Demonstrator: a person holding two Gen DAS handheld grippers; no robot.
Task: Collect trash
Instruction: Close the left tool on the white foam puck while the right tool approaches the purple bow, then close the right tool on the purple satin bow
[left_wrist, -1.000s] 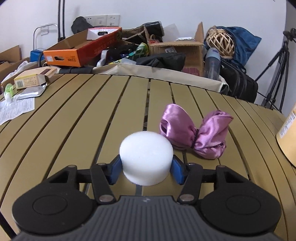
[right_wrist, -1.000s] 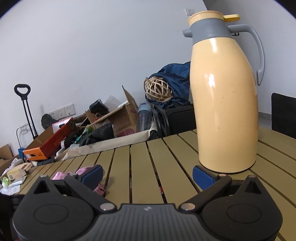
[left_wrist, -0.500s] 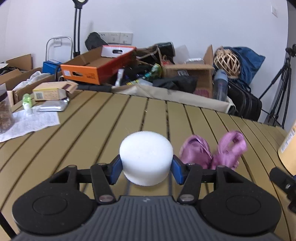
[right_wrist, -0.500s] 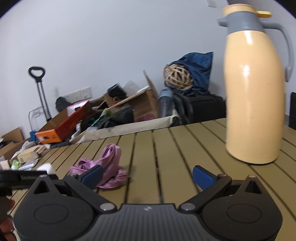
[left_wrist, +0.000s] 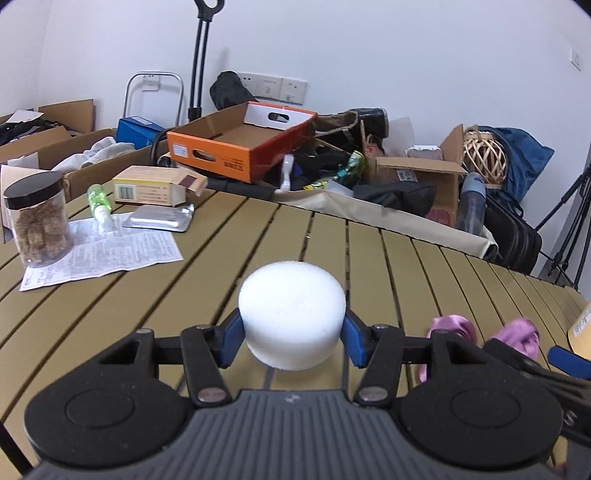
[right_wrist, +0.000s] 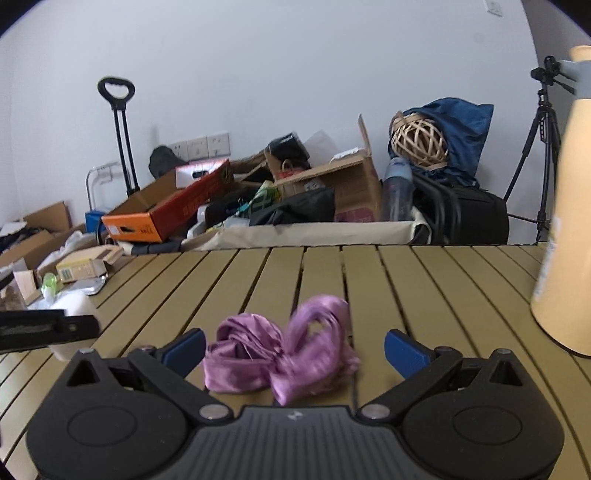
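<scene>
While the left gripper (left_wrist: 291, 330) is clamped on a white foam puck (left_wrist: 291, 314) w/ both blue pads pressing its sides above the slatted table (left_wrist: 147, 306), the right gripper (right_wrist: 294, 347) has its 2 jaws wide apart, w/ the purple satin bow (right_wrist: 282, 356) lying on the slats btwn them, untouched.

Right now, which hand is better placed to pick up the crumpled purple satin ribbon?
Right: its open tongs frame the crumpled purple satin ribbon; the left tongs already grip the white foam cylinder.
</scene>
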